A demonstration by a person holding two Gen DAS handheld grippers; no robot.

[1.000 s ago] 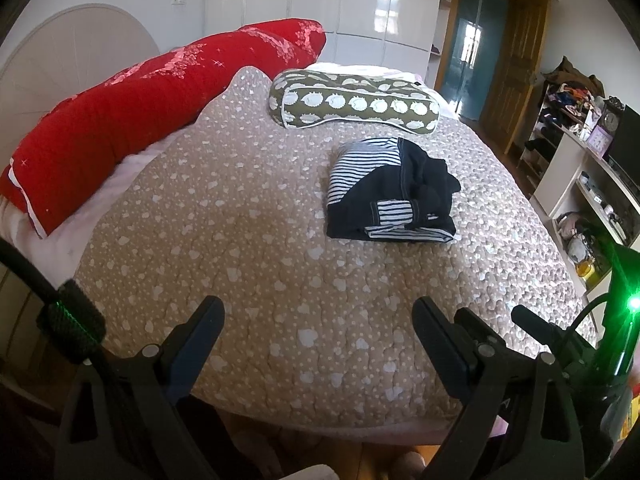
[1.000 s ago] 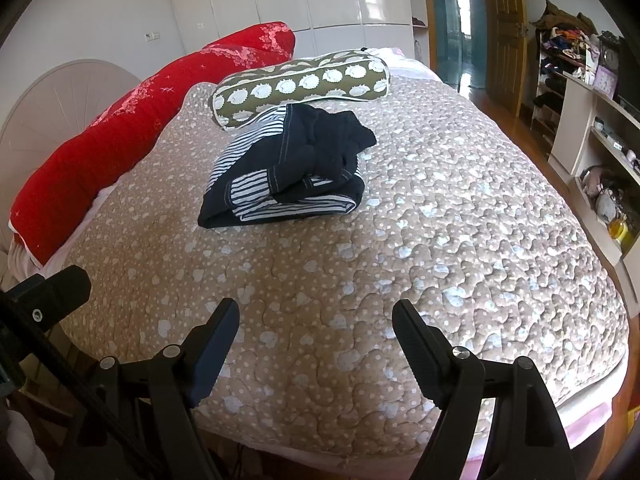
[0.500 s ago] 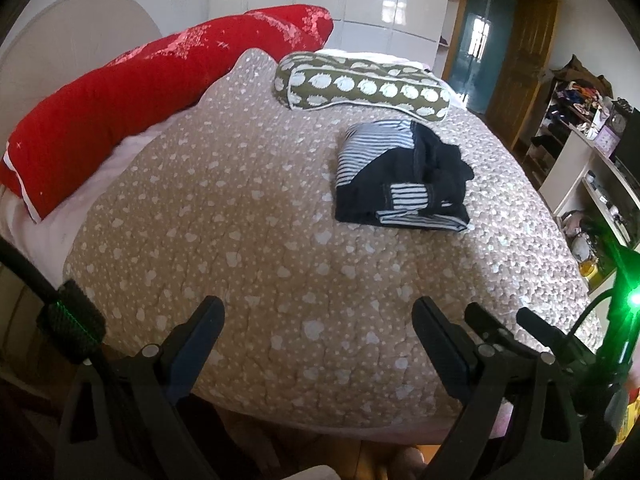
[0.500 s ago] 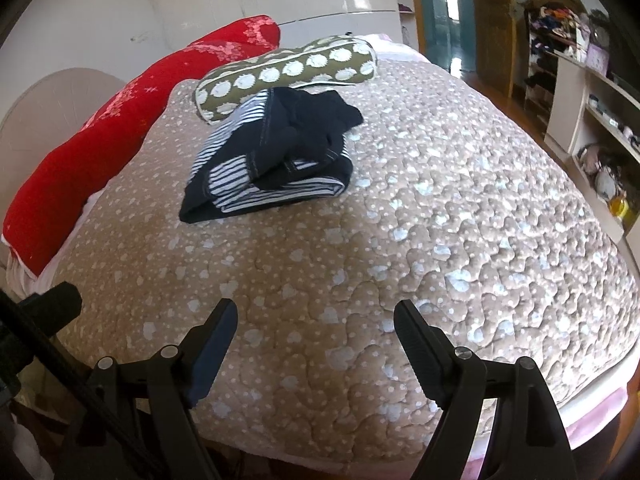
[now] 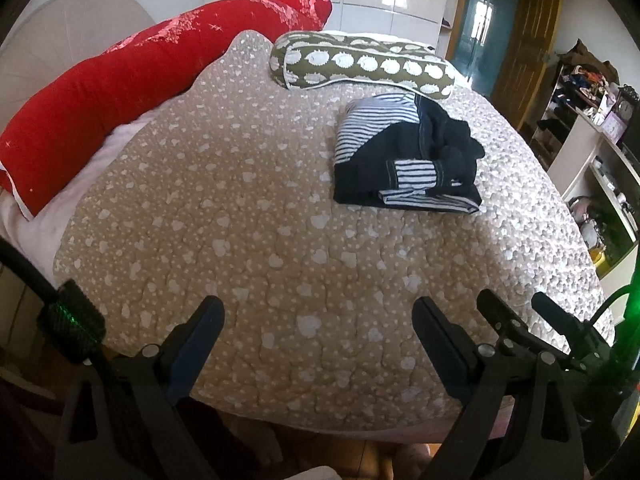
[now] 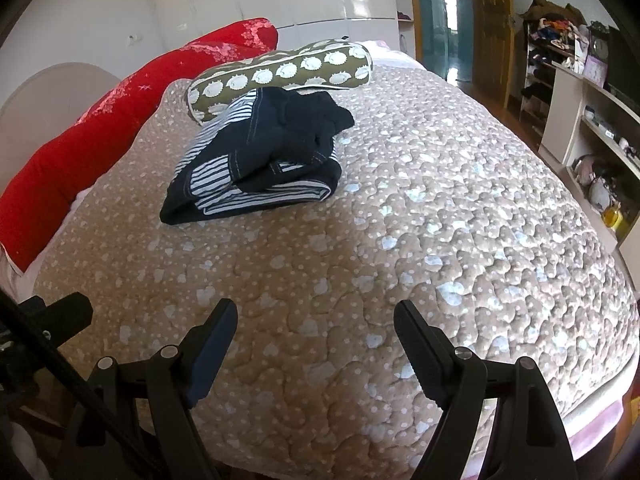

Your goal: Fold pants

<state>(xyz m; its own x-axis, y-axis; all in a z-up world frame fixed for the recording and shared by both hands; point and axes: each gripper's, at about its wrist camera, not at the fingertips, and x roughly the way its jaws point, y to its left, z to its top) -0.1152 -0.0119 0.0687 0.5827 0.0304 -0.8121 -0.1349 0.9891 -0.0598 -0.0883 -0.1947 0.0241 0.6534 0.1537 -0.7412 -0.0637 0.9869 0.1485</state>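
Note:
Dark navy pants (image 5: 408,156) with striped panels lie folded in a bundle on the beige quilt (image 5: 240,208), right of centre and just in front of an olive bolster. The same pants (image 6: 260,160) appear left of centre in the right wrist view. My left gripper (image 5: 318,312) stands open over the quilt's near edge, well short of the pants, nothing between its fingers. My right gripper (image 6: 316,316) is likewise open and empty above the near part of the quilt (image 6: 400,240). Part of the right gripper (image 5: 520,320) shows at the lower right of the left wrist view.
An olive bolster with white hedgehog prints (image 5: 360,64) lies behind the pants. A long red pillow (image 5: 120,92) runs along the bed's left side by a pale headboard (image 5: 60,36). White shelves with clutter (image 6: 592,152) stand right of the bed; a wooden door (image 5: 524,36) is behind.
Both grippers sank a little toward the quilt, so the bed and pants fill more of each view. Both stay open and the pants have not moved.

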